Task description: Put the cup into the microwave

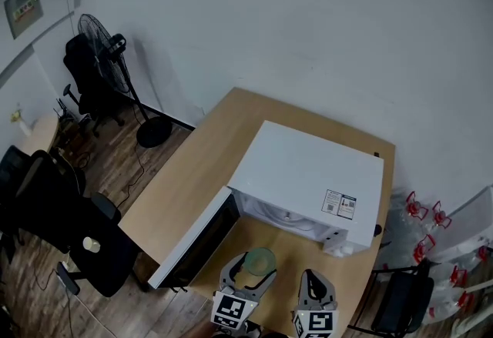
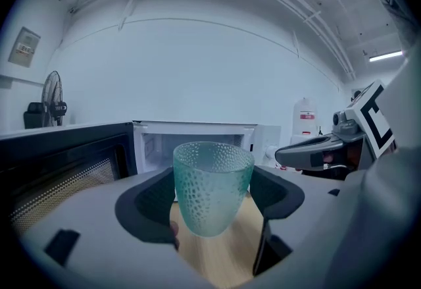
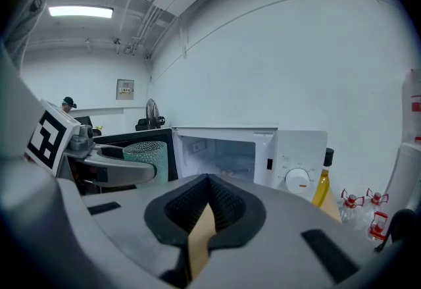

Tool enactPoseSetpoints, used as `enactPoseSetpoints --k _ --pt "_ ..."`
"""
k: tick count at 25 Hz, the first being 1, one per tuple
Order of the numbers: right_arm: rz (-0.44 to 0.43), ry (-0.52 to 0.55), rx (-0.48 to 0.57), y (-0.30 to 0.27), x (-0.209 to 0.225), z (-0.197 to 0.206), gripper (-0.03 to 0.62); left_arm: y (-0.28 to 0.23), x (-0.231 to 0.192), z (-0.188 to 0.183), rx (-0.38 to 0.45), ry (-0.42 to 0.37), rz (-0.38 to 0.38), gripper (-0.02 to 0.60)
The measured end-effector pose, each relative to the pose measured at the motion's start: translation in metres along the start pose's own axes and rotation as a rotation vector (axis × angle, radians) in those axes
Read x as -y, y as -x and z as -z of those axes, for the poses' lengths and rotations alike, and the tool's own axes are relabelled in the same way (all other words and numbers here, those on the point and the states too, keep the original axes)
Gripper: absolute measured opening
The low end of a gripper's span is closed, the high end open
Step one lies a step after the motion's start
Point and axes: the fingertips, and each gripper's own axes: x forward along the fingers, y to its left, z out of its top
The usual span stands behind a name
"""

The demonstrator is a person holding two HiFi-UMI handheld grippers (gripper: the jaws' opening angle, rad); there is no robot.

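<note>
A green dimpled glass cup [image 2: 212, 187] is held upright between the jaws of my left gripper [image 2: 212, 199], which is shut on it. In the head view the cup [image 1: 259, 261] is just in front of the open white microwave [image 1: 308, 175]. The microwave's cavity [image 2: 197, 146] faces me, and its door [image 1: 196, 240] is swung out to the left. My right gripper [image 3: 209, 205] is shut with nothing in it, to the right of the left one [image 3: 122, 166]. From the right gripper view the cup [image 3: 146, 157] appears at the left.
The microwave stands on a wooden table [image 1: 192, 167]. A yellow bottle [image 3: 320, 182] stands right of the microwave's dial [image 3: 298, 180]. A standing fan [image 1: 108, 59] and black office chairs [image 1: 85, 240] are on the floor at the left. Water jugs [image 1: 431, 229] sit at the right.
</note>
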Motion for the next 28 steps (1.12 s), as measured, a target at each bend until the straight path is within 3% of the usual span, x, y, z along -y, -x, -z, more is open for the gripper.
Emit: enactPoseSetpoints --k 28 --pt "-0.051 -0.047 -0.048 -0.104 0.038 0.011 0.017 -0.129 -0.041 0.016 -0.067 0.028 0.005 0.367"
